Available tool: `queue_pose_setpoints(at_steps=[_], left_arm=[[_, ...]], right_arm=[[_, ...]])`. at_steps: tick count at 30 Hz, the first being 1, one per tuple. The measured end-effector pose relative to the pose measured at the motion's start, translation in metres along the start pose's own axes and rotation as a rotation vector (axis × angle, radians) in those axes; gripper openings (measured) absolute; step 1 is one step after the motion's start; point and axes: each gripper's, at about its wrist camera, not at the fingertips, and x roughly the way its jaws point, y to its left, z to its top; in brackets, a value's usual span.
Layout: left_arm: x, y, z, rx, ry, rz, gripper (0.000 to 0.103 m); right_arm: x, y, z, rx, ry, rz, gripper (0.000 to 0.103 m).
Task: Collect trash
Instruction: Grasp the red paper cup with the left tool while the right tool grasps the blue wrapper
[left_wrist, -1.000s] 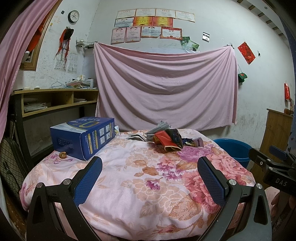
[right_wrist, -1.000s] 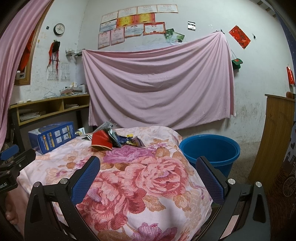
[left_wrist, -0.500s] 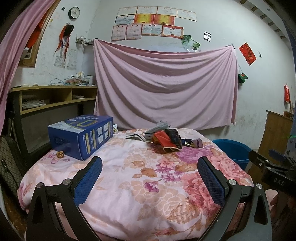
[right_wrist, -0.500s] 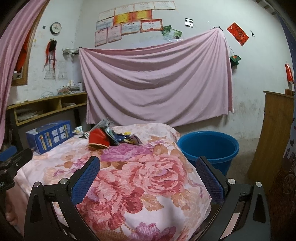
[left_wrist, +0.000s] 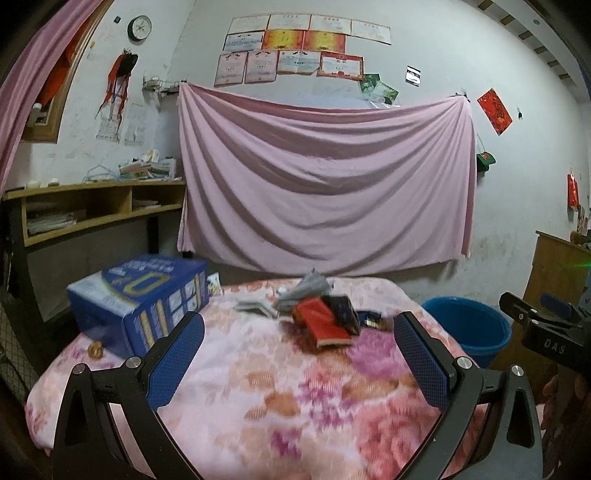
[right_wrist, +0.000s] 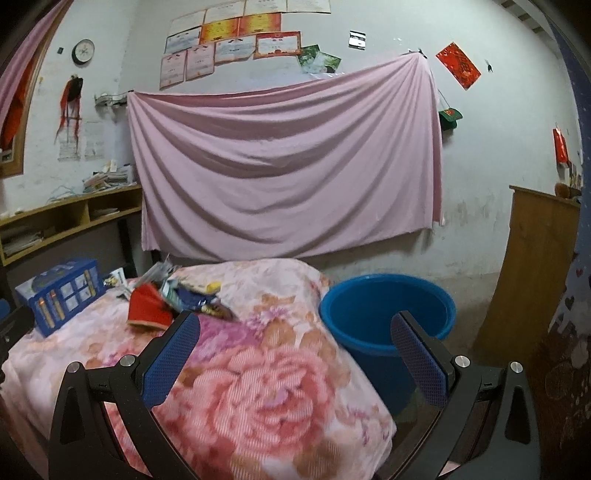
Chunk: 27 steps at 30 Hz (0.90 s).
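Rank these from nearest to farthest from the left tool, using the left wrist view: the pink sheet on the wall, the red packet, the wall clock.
Measured from the left tool:
1. Red packet, on the table just ahead, slightly right.
2. Pink sheet, hanging on the back wall behind the table.
3. Wall clock, high up on the left.
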Motion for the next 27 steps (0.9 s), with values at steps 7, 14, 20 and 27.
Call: queue_pose_setpoints(at_steps=[7, 14, 20, 27], left_arm=[[0.043, 0.0, 0.014, 0.017, 0.009, 0.003, 0.101], [0.102, 0.009, 0.013, -0.006, 0.145, -0.007, 0.101], [0.142, 0.022, 0.006, -0.077, 0.293, -0.044, 0.1], [0.171, 0.029, -0.005, -0.128, 0.442, -0.103, 0.063]], right_arm=[[0.032, -0.002, 0.026, -0.067, -0.079, 0.029, 0.103], [0.09, -0.003, 0.047, -0.126, -0.025, 0.158, 0.103], [0.148, 0.009, 0.047, -0.145, 0.153, 0.288, 0.103], [0.194, 0.033, 0.037, -0.18, 0.349, 0.431, 0.081]])
